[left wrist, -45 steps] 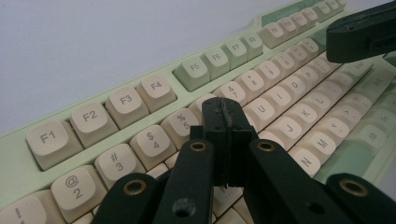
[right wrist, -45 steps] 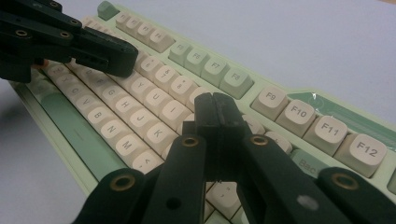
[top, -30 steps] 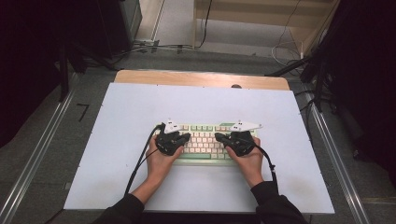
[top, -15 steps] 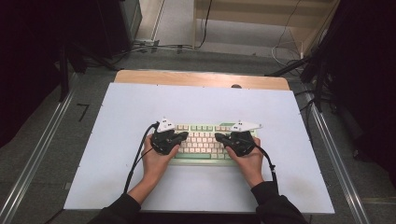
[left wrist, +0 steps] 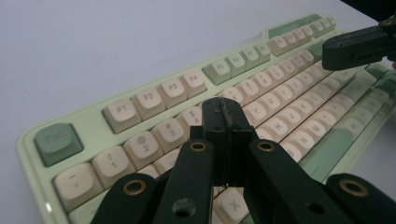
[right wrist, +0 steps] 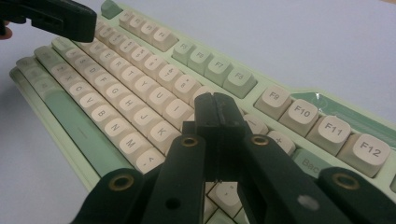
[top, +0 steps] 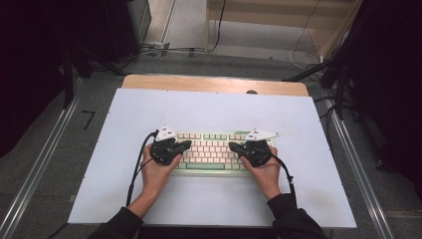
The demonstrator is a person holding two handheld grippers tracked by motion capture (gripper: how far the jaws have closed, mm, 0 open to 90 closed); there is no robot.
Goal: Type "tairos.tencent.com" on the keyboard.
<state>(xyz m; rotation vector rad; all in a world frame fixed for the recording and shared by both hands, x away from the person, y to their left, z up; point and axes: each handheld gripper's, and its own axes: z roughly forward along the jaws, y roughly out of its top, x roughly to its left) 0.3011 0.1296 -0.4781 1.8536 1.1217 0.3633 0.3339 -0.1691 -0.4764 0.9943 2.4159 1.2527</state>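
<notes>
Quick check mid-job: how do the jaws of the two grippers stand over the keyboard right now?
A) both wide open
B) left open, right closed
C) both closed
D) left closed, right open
C: in each gripper view the two black jaws meet with no gap, the left gripper and the right gripper both above the keyboard.

Dark sleeves, black two-jaw tools

Brass-ringed screws are showing on the left gripper (left wrist: 223,122) and right gripper (right wrist: 218,120); black cables are trailing, white plates topping both.
</notes>
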